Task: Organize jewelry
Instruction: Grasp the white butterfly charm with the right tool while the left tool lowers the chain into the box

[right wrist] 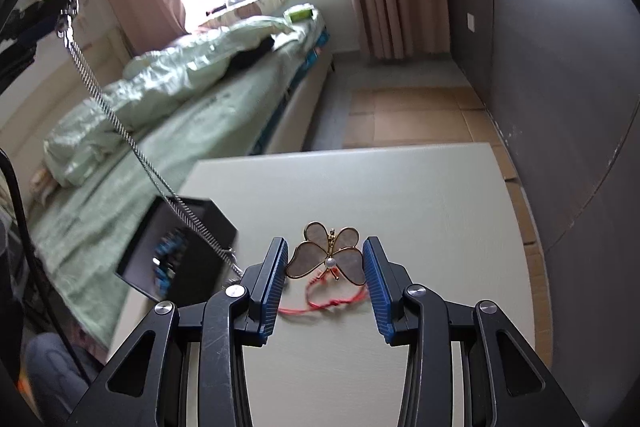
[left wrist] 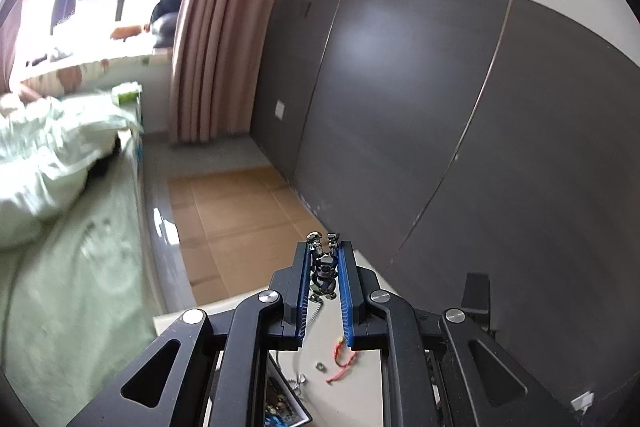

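Between your left gripper's (left wrist: 325, 259) blue pads sits a silver charm (left wrist: 325, 267), clamped tight and lifted well above the table (left wrist: 360, 371); its silver chain (right wrist: 120, 131) hangs down to the black jewelry box (right wrist: 180, 251) at the table's left edge. Your right gripper (right wrist: 326, 269) is spread open around a butterfly pendant (right wrist: 328, 257), whose red cord (right wrist: 320, 301) lies on the tabletop just near of it.
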{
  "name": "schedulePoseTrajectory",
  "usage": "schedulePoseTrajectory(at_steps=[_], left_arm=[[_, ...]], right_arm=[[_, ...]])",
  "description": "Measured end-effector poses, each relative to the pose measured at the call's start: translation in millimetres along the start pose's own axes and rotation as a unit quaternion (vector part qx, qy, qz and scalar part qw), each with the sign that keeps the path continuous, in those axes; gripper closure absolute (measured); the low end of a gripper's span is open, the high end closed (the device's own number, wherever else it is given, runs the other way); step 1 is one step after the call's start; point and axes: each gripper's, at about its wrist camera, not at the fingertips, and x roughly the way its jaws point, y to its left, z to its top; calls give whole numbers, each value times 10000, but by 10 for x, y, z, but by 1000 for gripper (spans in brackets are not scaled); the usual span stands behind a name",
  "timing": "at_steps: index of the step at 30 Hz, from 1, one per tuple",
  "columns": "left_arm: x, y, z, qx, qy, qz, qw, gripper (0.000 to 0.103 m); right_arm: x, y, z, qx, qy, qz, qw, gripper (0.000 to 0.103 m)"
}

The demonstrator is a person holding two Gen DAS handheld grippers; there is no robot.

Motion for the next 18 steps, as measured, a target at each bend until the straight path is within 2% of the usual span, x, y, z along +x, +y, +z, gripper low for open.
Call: schedulePoseTrajectory(at_steps=[10, 18], left_arm=[[-661, -360, 418, 564, -539, 482, 9958, 89], [-888, -513, 489, 814, -611, 788, 9917, 89]], right_arm=[[-281, 213, 83, 65, -548, 389, 9977, 63], [-336, 353, 63, 140, -671, 626, 9957, 63]])
